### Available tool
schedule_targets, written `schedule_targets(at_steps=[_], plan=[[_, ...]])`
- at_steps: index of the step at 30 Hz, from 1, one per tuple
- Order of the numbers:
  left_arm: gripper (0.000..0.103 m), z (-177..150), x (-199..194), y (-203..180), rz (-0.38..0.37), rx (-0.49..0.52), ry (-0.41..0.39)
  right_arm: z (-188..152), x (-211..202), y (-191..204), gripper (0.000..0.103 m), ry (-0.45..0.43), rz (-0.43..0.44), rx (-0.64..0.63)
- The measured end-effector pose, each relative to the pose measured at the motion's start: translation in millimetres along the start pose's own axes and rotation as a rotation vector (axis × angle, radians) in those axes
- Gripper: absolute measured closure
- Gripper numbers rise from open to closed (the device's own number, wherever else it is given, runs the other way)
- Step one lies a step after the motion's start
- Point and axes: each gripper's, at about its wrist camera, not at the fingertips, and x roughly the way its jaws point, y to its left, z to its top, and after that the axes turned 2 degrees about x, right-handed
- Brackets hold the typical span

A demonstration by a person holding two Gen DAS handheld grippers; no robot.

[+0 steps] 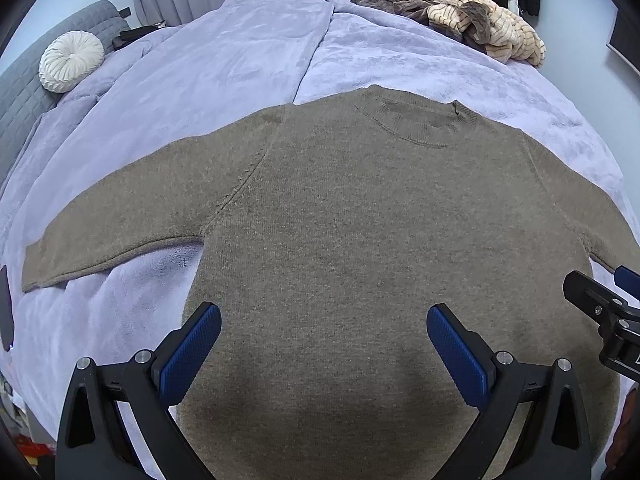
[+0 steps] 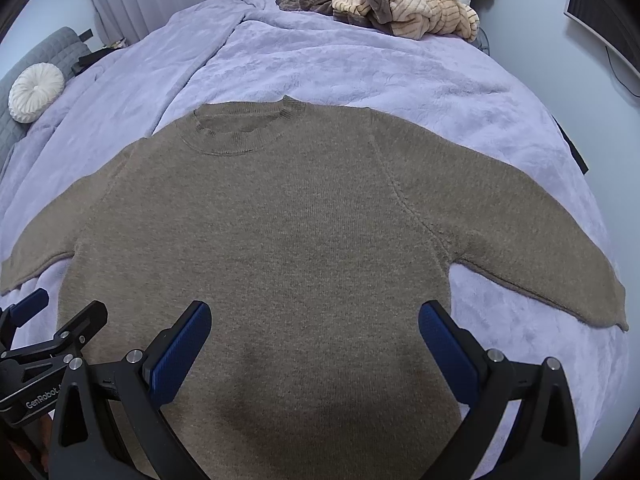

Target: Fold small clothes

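Your left gripper [image 1: 324, 344] and right gripper [image 2: 315, 340]: fingers spread wide, empty, above brown sweater [image 1: 360, 220] flat on bed [image 1: 240, 60].

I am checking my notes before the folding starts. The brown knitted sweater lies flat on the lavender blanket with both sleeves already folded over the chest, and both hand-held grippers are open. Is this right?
Not quite. The sleeves are not folded: both wrist views show the brown knitted sweater with sleeves spread outward on the lavender blanket. The left hand-held gripper and the right hand-held gripper are open.
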Motion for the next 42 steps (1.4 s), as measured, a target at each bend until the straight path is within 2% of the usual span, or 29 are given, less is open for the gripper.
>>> schedule_targets(at_steps=[4,10,18,27,42], plan=[[0.000,-1,3,0,-0.012,0.001,0.016,0,2,1,0.000,0.005,-0.005,-0.003],[0.000,1,2,2,0.008,-0.001,-0.010,1,6,3,0.000,0.015,-0.012,-0.009],[0.000,3,3,3,0.020,0.002,0.003,2,9,-2,0.000,0.022,-0.020,-0.002],[0.000,3,6,6,-0.021,-0.011,0.010,2,13,-8,0.000,0.032,-0.034,0.005],[0.000,4,9,12,-0.016,-0.009,0.008,4,15,-6,0.000,0.044,-0.048,0.009]])
